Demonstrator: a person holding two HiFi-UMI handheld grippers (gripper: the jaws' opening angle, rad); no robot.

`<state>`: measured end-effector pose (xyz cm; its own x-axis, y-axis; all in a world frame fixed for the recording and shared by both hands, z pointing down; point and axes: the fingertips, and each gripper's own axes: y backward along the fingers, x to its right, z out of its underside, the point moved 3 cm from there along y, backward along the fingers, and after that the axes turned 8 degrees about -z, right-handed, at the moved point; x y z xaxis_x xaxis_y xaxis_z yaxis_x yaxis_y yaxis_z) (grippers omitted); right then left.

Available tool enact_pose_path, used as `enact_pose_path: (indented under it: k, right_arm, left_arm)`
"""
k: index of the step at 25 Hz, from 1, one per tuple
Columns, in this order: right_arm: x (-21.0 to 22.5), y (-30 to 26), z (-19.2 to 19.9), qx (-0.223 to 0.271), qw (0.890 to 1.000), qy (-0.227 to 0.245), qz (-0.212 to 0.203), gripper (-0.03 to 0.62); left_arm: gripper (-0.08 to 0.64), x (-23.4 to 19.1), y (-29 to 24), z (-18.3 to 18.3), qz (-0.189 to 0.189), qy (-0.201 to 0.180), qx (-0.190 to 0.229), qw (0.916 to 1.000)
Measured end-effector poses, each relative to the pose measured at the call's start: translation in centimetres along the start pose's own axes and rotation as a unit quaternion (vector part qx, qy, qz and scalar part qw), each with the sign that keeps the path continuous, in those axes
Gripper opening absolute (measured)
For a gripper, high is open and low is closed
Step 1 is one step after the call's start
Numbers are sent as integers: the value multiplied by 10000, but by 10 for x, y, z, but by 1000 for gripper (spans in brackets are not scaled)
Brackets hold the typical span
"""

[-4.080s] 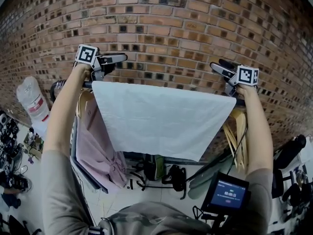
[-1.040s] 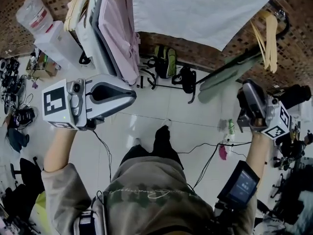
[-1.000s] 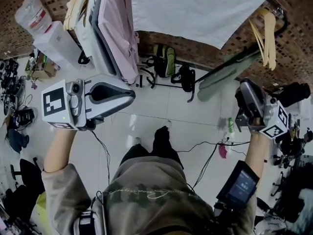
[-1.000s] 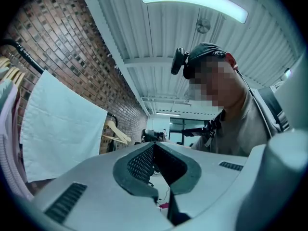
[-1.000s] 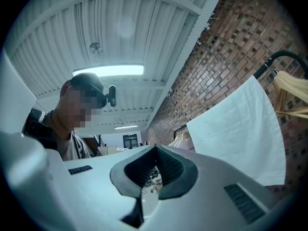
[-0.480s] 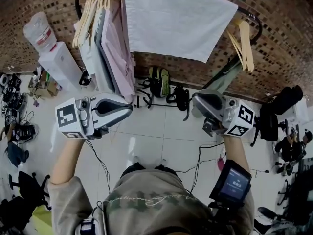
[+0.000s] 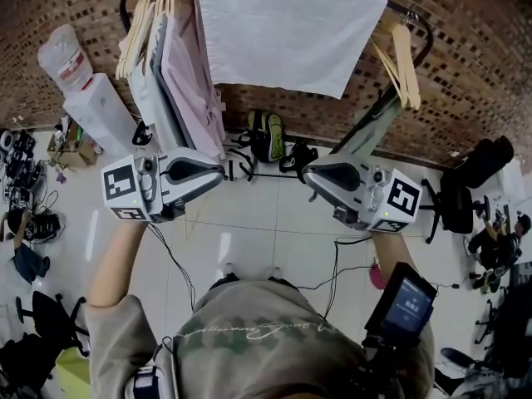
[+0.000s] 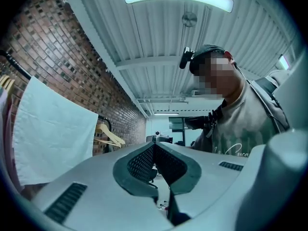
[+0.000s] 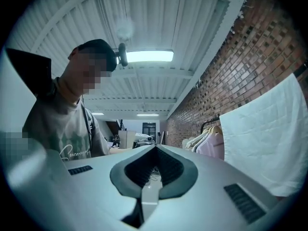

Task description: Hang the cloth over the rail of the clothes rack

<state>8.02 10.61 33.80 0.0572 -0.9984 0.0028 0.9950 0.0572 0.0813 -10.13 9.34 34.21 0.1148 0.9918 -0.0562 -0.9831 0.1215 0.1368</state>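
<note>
A white cloth [image 7: 291,27] hangs draped over the black rail [image 7: 421,25] of the clothes rack, against the brick wall. It hangs smooth, and nothing holds it. Both grippers are well below it, over the floor. My left gripper [image 7: 219,174] and right gripper [image 7: 307,175] point at each other, both shut with nothing between the jaws. In the left gripper view the cloth [image 8: 48,134] shows at the left beyond the closed left gripper [image 8: 155,146]. In the right gripper view the cloth [image 9: 267,143] hangs at the right beyond the closed right gripper [image 9: 155,149].
Pink and grey garments [image 7: 179,81] hang on the rack left of the cloth, with bare wooden hangers [image 7: 399,61] to its right. A water dispenser [image 7: 79,81] stands at the left. Bags [image 7: 268,135] and cables lie below the rack. A small screen [image 7: 403,306] is strapped to the right forearm.
Four seconds ago both grippers were up at the rail by the cloth's corners. They have since dropped low and swung inward toward each other, and the cloth stays on the rail.
</note>
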Motion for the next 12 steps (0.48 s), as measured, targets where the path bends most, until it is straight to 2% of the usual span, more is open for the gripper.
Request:
enact_pose_path:
  k: [3,8,12]
  right_arm:
    - [1,-1,5,-169,9998,16,110,8]
    - [5,-3,11,-217,9997,-89,55,6]
    - [3,-1,12,-283,9996,-64,53,6]
  left_arm:
    - [6,-8,-3,7,-54,92,-45,9999]
    - [6,-12,-11,14,-66,-338,-295,9990]
    - [6,-11,-25,16,123,-296,-287,9991]
